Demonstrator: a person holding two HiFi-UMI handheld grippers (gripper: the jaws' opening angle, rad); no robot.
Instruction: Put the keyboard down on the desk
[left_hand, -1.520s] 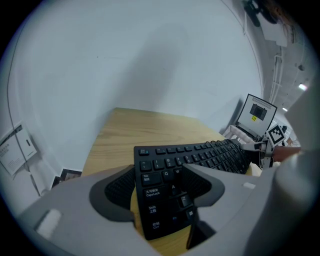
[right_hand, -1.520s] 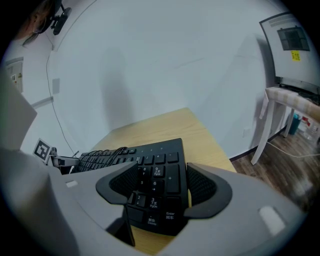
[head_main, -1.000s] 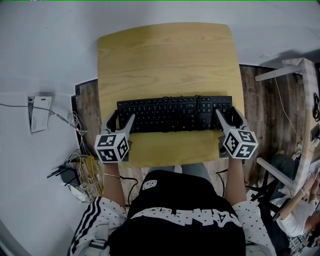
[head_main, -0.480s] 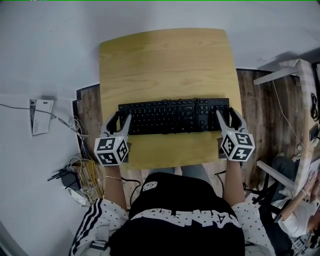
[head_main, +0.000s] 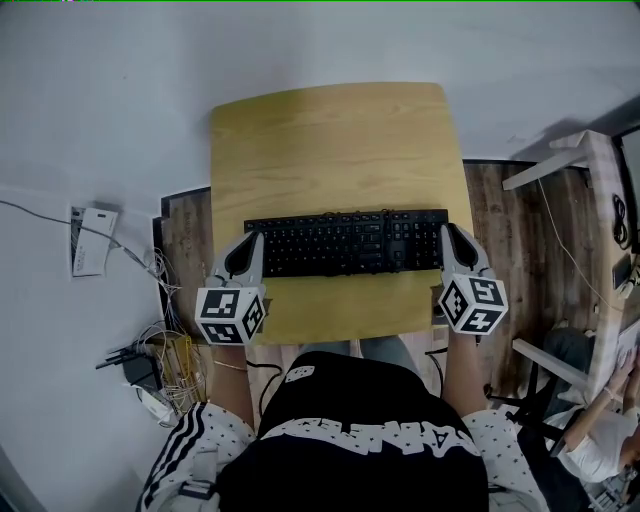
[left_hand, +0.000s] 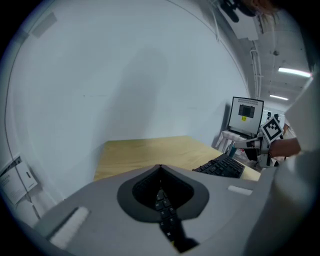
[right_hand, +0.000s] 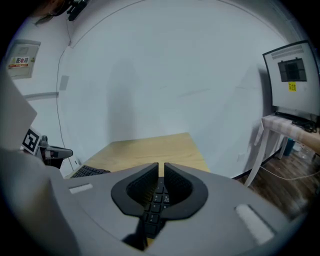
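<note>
The black keyboard lies flat across the near half of the light wooden desk. My left gripper sits at the keyboard's left end and my right gripper at its right end. In the left gripper view the gripper has its jaws together at the tips. Keys show below through the oval opening, and the keyboard runs off to the right. In the right gripper view the gripper shows only a thin slit between its jaws, with keys underneath. The keyboard shows at left.
A white wall stands close behind the desk. A monitor on a white side table stands to the right. Cables and a power strip lie on the wooden floor at left. The person's torso is at the desk's front edge.
Both grippers' jaws, spread around the keyboard's ends before, have come together. Both gripper cameras now look higher, with the keys beneath the jaws. The marker cubes sit slightly nearer the person.
</note>
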